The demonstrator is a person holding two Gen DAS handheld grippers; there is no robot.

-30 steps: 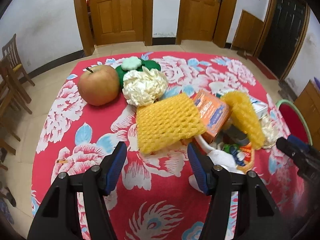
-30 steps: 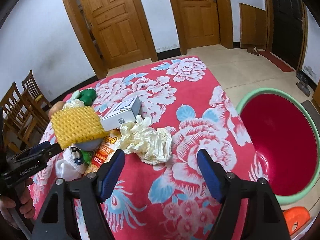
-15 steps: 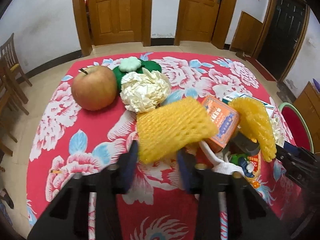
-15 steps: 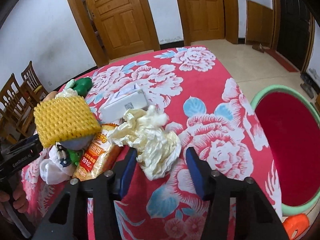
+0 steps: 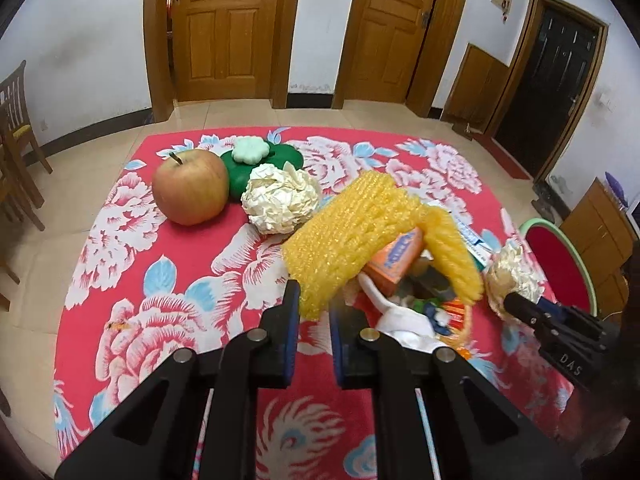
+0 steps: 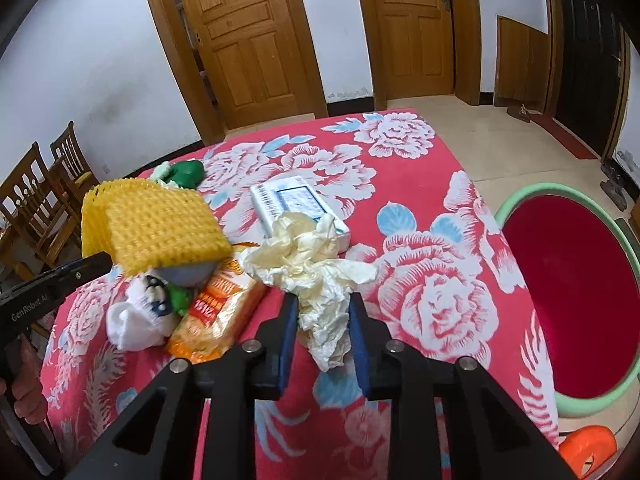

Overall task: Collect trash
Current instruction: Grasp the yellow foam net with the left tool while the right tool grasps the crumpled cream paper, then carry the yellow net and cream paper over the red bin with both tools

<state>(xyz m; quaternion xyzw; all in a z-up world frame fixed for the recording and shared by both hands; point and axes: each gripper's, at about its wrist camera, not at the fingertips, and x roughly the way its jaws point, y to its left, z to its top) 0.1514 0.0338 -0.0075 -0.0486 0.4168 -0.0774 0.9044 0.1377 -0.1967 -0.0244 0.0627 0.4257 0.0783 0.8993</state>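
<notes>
My left gripper (image 5: 314, 308) is shut on the near corner of a yellow foam net (image 5: 352, 232), which hangs lifted above the red floral tablecloth (image 5: 168, 312). From the right wrist view the same net (image 6: 160, 224) sits at the tip of the left gripper (image 6: 100, 260). The jaws of my right gripper (image 6: 322, 312) are closing on a crumpled cream paper (image 6: 316, 268), and its lower part fills the gap between the blue pads. A second yellow foam net (image 5: 452, 256) lies over the pile beside it. A red basin with a green rim (image 6: 532, 194) stands on the floor at the right.
An apple (image 5: 190, 188), a green toy (image 5: 260, 160) and a paper ball (image 5: 280, 196) sit at the far left. The pile holds an orange box (image 5: 396, 256), a white box (image 6: 296, 204), a snack packet (image 6: 216, 316) and a white cloth (image 6: 136, 320). Wooden chairs (image 6: 40, 208) stand left.
Both grippers have closed. The left one took the foam net's corner and raised it. The right one moved forward over the crumpled paper and pinched it.
</notes>
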